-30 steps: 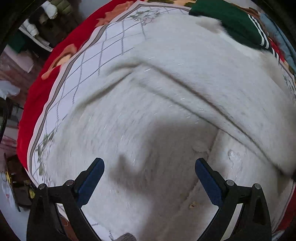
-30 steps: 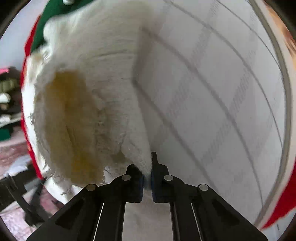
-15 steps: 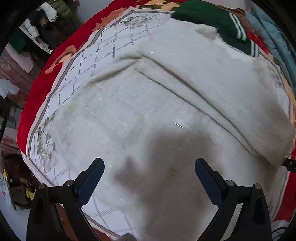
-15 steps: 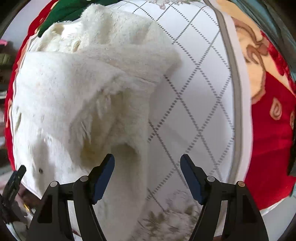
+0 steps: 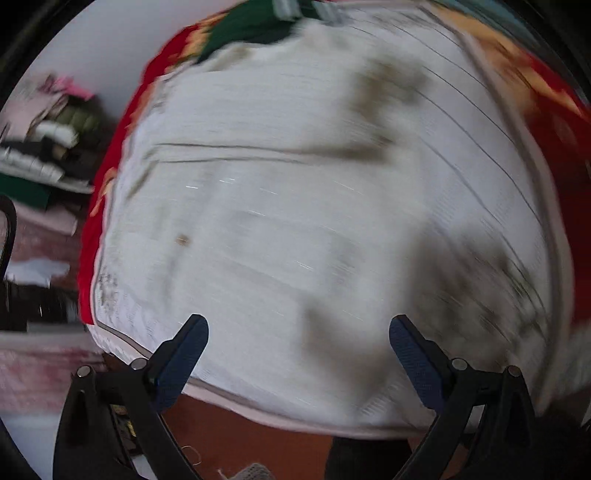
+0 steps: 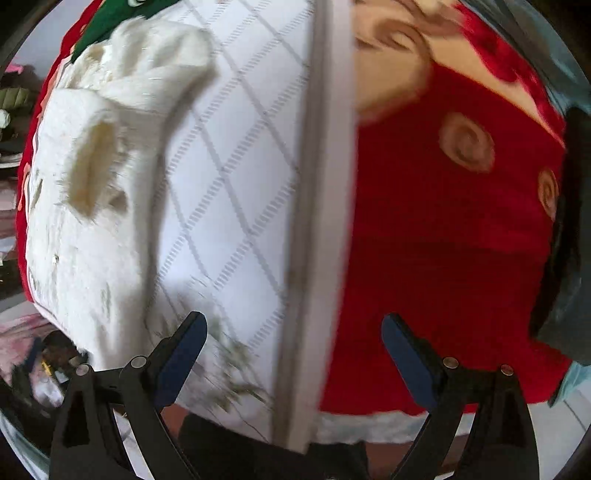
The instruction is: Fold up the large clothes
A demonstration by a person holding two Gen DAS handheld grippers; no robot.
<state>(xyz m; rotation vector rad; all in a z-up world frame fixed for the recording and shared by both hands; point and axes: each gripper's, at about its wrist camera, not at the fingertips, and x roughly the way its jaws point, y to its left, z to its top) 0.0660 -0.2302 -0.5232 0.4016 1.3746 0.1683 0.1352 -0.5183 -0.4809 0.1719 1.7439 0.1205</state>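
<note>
Lying on the bed's white diamond-quilted blanket with its red floral border, the cream-white fluffy fleece garment sits toward the left of the right wrist view, a thick flap doubled over its upper part and a yellowish lining showing where the pile gapes open. The right tool hangs above the blanket's grey piping with its blue-padded fingers wide apart and nothing between them, the garment off to its left and not touching it. The left tool is likewise spread wide and empty, hovering over pale fabric near the bed's near edge; that view is heavily motion-blurred, so I cannot tell whether the pale surface under it is garment or blanket. A dark green garment with white stripes lies at the far end of the bed, and piled clothes sit beyond the bed on the left. By the look of it the fleece is soft, bulky and fairly light, limp enough to sag and drape from any single hold, and its deep pile should grip the pads rather than slip. It would probably handle best taken at two spread points along a hem or folded edge, pinching through every layer, since a shallow bite may catch only loose fluff.
</note>
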